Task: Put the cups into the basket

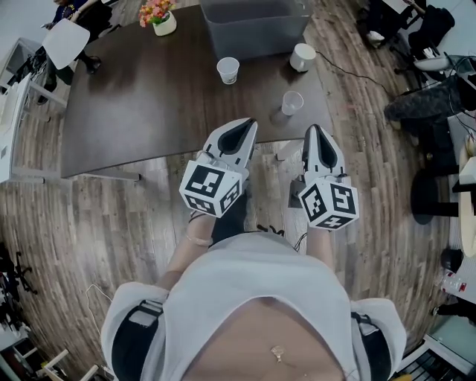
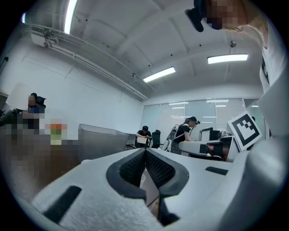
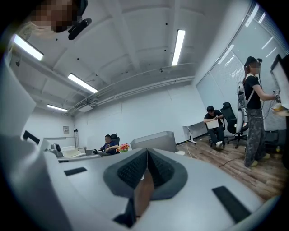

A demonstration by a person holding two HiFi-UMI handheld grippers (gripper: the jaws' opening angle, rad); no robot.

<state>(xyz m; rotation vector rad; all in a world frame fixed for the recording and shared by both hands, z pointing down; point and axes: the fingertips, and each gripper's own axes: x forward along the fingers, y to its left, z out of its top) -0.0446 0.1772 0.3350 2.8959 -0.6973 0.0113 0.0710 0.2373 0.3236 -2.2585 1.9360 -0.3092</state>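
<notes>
Both grippers sit shut and empty at the centre of the head view: the left gripper (image 1: 245, 126) and the right gripper (image 1: 314, 132) each have their pads pressed together with nothing between them, and both hover at the near edge of the table (image 1: 149, 104).

I judge the task not yet begun. I count 3 cups on the tabletop, all outside the basket (image 1: 253, 41): a white cup (image 1: 228, 70) upright at upper centre, a clear cup (image 1: 291, 103) just below and to its right, and a second white cup (image 1: 303, 56) that looks tipped on its side beside the basket's lower right corner. All 3 are left to move.

The basket is cut off by the top of the frame, so I cannot say whether any cup is already inside. A flower pot (image 1: 160, 18) stands at upper left. Both gripper views tilt up toward the ceiling, so the cups barely show there.
</notes>
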